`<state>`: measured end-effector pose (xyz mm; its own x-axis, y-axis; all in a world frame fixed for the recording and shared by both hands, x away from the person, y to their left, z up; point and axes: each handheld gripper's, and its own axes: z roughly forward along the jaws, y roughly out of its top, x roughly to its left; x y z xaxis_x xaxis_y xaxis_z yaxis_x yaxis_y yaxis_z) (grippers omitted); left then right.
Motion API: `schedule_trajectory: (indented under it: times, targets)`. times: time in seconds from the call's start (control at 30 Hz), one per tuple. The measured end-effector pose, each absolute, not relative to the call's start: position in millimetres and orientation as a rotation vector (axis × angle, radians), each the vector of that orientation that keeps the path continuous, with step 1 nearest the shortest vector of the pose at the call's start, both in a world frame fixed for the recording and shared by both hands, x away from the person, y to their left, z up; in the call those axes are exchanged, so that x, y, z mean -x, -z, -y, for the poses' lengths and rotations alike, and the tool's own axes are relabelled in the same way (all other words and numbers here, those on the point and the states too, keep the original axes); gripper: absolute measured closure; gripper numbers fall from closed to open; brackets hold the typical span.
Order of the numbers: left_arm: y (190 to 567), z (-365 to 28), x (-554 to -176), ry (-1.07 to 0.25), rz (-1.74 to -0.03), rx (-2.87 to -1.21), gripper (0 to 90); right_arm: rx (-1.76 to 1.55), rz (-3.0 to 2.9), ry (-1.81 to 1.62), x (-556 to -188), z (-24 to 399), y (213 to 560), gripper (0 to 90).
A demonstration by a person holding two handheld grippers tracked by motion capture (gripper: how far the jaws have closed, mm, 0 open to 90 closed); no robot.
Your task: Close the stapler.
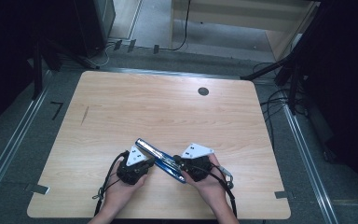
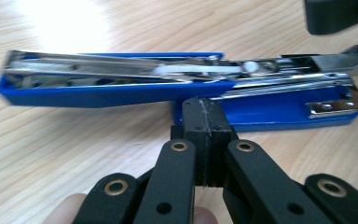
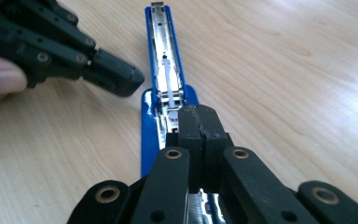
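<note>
While an opened blue stapler [image 1: 161, 160] lies near the table's [image 1: 168, 107] front edge, the left gripper [image 1: 145, 161] and right gripper [image 1: 179, 164] flank it, jaws pressed together, bare wood stretching beyond

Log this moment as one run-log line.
scene: blue stapler swung open flat on wooden table | left gripper: shut, tip beside stapler | right gripper: shut, over stapler's rear end
</note>
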<state>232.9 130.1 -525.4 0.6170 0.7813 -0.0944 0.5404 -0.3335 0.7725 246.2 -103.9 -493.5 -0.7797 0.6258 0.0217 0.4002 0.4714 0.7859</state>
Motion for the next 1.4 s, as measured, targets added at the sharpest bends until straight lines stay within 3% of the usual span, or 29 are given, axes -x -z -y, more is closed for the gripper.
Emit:
schedule_trajectory:
  times: [0.33,1.4]
  targets:
    - [528,-146,-242,-0.380,-1.097,-2.020,90.0,-0.873,-2.470,-1.230,-252,89,490,90.0]
    - [533,-144,-253,-0.367,-1.135,-2.027,90.0,-0.852,-2.545,-1.162,-285,36,501,90.0]
